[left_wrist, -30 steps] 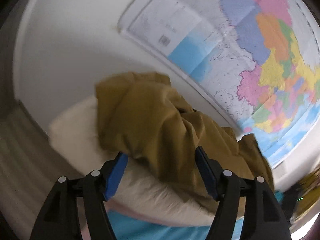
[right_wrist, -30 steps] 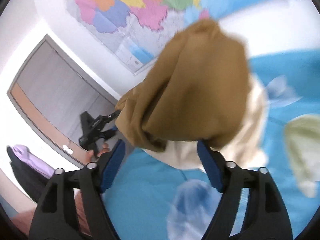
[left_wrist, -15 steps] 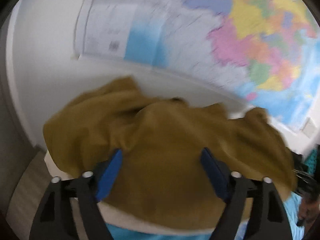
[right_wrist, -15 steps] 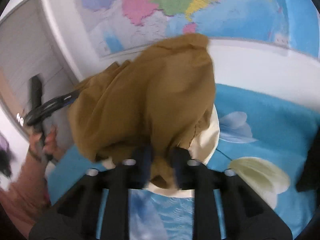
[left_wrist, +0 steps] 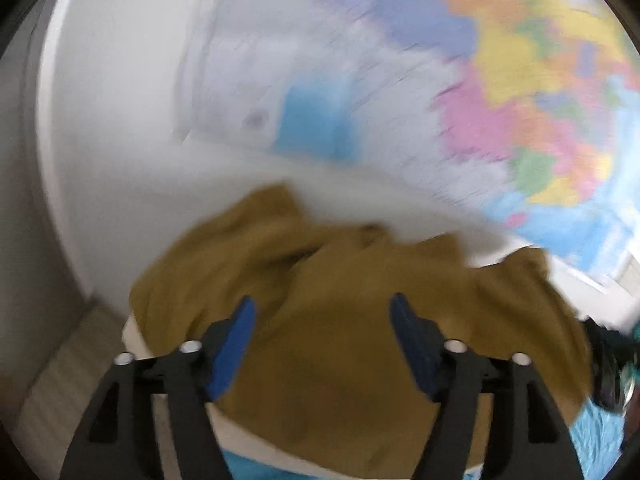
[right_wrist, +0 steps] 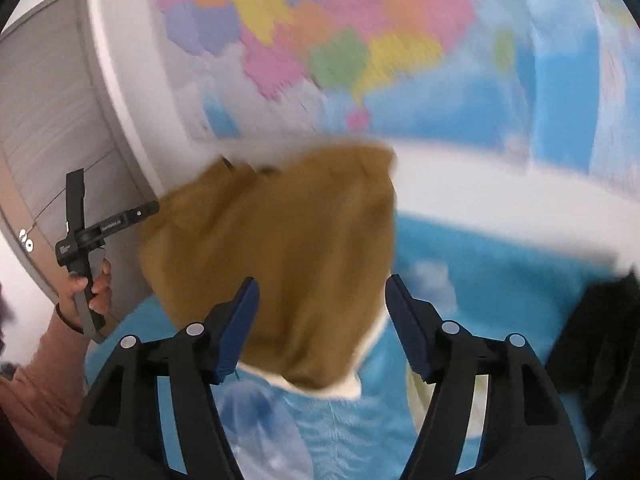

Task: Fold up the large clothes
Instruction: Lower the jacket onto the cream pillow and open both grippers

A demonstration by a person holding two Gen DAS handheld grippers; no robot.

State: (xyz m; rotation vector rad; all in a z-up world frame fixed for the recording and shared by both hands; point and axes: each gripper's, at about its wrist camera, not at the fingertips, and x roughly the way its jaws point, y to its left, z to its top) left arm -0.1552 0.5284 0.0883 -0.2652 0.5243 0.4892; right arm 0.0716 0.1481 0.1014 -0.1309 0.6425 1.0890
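Now both grippers hang spread above the mustard garment

Left gripper (left_wrist: 322, 312) has its blue pads (left_wrist: 232, 346) wide apart, nothing pinched, the mustard garment (left_wrist: 336, 344) bunched beyond and below them on a cream layer (left_wrist: 138, 340) near the bed's wall-side edge; right gripper (right_wrist: 320, 294) jaws are opening, the cloth showing in the gap but no pad pressing it. From the right wrist view, the heap sits over the blue flowered bedsheet (right_wrist: 480, 264), a dark item (right_wrist: 600, 340) off at the bed's right edge. Wall map (right_wrist: 360, 40) blurred behind, and the person's left hand (right_wrist: 86, 286) grips its handle beside a grey door (right_wrist: 52, 112)
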